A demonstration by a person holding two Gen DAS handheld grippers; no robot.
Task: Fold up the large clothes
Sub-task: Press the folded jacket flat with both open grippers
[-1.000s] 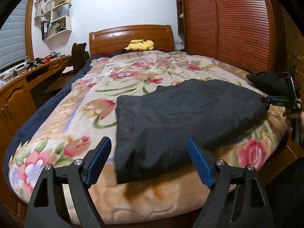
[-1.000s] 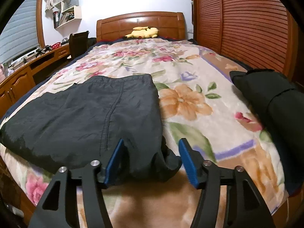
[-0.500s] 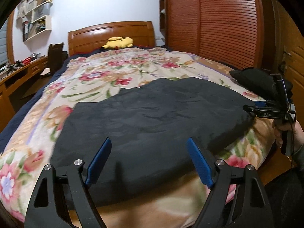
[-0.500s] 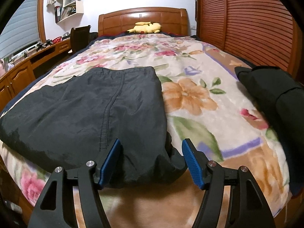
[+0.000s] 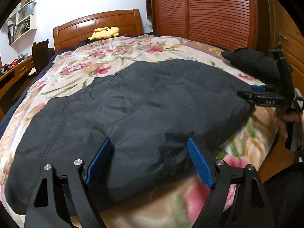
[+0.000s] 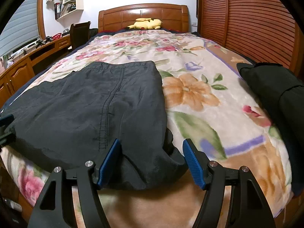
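Observation:
A large dark garment (image 5: 144, 110) lies spread across the foot of a bed with a floral blanket (image 5: 121, 55). My left gripper (image 5: 149, 142) hovers open over the garment's near edge, fabric below its blue pads and nothing pinched. In the right wrist view the same garment (image 6: 91, 102) ends in a bunched corner that sits loose between the wide jaws of my right gripper (image 6: 151, 152). From the left wrist view, the right gripper (image 5: 249, 92) shows at the garment's right end, held by a hand (image 5: 285, 121). A blue pad of the left gripper (image 6: 6, 118) peeks in at the left edge.
A second dark garment (image 6: 271, 87) lies folded on the bed's right side. A yellow plush toy (image 6: 145, 23) rests by the wooden headboard (image 6: 142, 13). Slatted wardrobe doors (image 6: 247, 19) stand along the right; a desk (image 6: 22, 64) and chair (image 6: 78, 34) stand on the left.
My left gripper has swung right along the bed's foot and come down closer, so it now sits over the garment's near edge. The right gripper stayed put, its jaws slightly wider.

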